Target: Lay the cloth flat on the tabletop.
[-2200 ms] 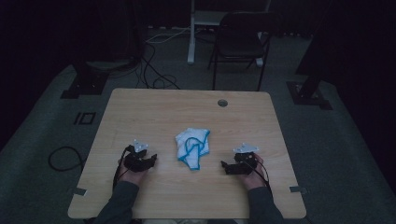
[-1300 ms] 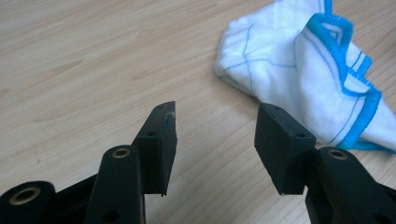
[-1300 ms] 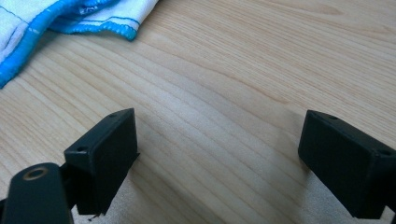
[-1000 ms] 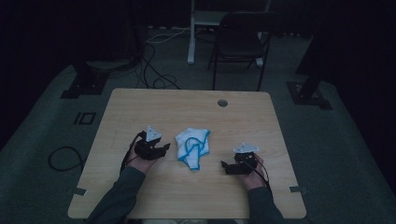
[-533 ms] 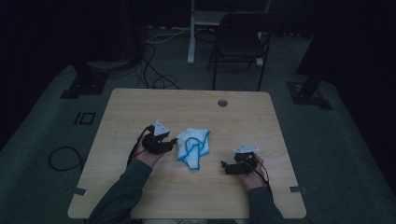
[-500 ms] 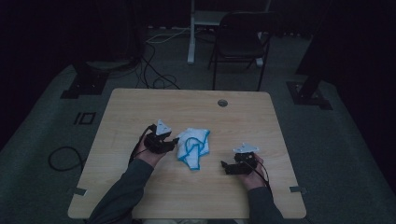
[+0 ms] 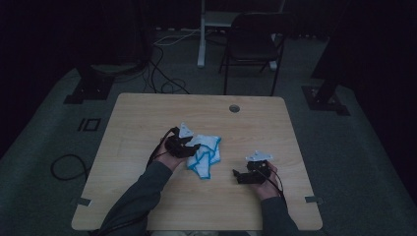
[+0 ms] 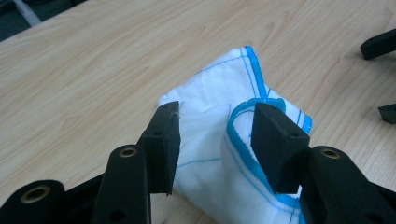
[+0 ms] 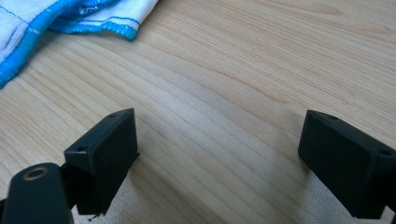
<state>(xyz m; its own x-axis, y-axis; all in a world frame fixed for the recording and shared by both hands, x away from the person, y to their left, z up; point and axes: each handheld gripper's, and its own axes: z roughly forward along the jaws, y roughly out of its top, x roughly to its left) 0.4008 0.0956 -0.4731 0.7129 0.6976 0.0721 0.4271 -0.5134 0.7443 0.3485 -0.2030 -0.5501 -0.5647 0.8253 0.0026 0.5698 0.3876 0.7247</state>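
Observation:
A crumpled white cloth with a bright blue hem (image 7: 206, 156) lies at the middle of the wooden table (image 7: 142, 118). My left gripper (image 7: 194, 148) has come to the cloth's left edge. In the left gripper view its jaws (image 8: 215, 122) stand wide apart over the cloth (image 8: 219, 79), a blue-hemmed fold lying between them, the pads not pressing on it. These jaws have just been opening a little. My right gripper (image 7: 238, 176) rests to the right of the cloth, open over bare wood (image 9: 219, 135). The cloth's hem (image 9: 70, 16) is at the top left of the right gripper view.
A round cable hole (image 7: 234, 108) sits near the table's far edge. Beyond the table stand a dark chair (image 7: 255, 44) and a white post, with cables (image 7: 167, 83) on the floor. A cable loop (image 7: 69, 167) lies left of the table.
My left gripper has travelled right from the table's left part to the cloth's edge. The right gripper and the cloth have stayed put.

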